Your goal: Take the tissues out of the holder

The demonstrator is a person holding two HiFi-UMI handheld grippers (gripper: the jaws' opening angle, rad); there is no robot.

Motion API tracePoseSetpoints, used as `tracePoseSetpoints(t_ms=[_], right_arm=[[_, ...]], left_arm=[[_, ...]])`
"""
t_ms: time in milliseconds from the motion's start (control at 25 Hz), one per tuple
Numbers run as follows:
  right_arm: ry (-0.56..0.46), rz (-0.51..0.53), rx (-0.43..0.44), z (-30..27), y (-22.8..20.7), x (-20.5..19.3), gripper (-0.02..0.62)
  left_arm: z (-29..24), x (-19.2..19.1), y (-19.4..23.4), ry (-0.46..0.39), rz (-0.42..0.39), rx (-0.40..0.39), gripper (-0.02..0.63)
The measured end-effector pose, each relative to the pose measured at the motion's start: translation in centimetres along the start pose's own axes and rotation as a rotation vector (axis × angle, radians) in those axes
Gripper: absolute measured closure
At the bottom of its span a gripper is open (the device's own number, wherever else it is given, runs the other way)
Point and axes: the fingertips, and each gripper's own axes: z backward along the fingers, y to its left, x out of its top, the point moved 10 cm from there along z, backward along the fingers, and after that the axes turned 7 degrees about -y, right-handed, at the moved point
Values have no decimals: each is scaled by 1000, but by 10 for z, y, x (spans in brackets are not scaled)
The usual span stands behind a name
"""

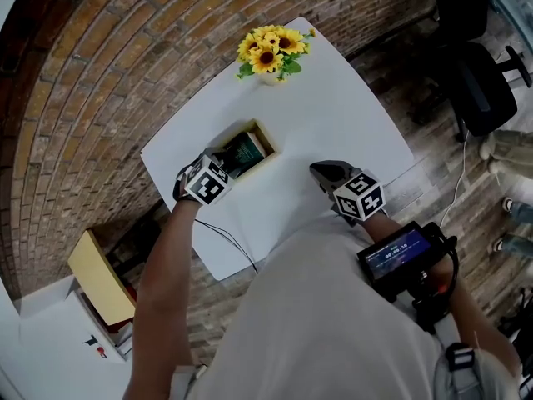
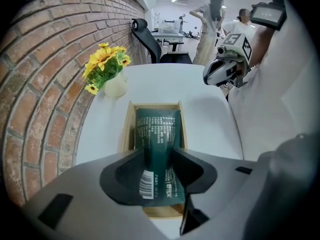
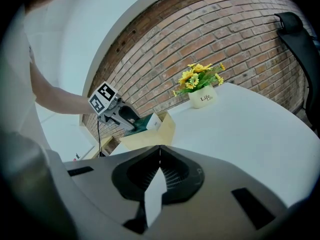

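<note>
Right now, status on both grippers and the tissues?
Left gripper shut on tissue pack. Pack in wooden holder. Right gripper shut, empty. Nothing in the way.

Potted sunflowers [image 1: 271, 50] stand on the white table [image 1: 333, 123] — brick wall [image 2: 45, 59] beside.

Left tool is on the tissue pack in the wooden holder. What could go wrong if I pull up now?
The left tool pinches only the near end of the soft tissue pack, so it may slip free.
The pack fills most of the holder and the right tool is off to the side, so the holder may lift too.
A dragged holder could bump the flower pot behind it.
</note>
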Motion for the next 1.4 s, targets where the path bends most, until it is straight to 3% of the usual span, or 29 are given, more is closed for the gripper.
tracePoseSetpoints(t_ms=[400,840,1200,1400], right_arm=[[1,21,25,6,11,-1,589],[24,52,74,3,24,-3,589],[49,78,122,-6,36,-5,589],[67,93,148,-13,43,-8,589]], left_arm=[[35,2,-13,-77,4,94,419],[85,-14,-26,-208,143,232,422],[114,-34,-50,-228,192,299,426],[124,-58,-63,-216,262,327,428]])
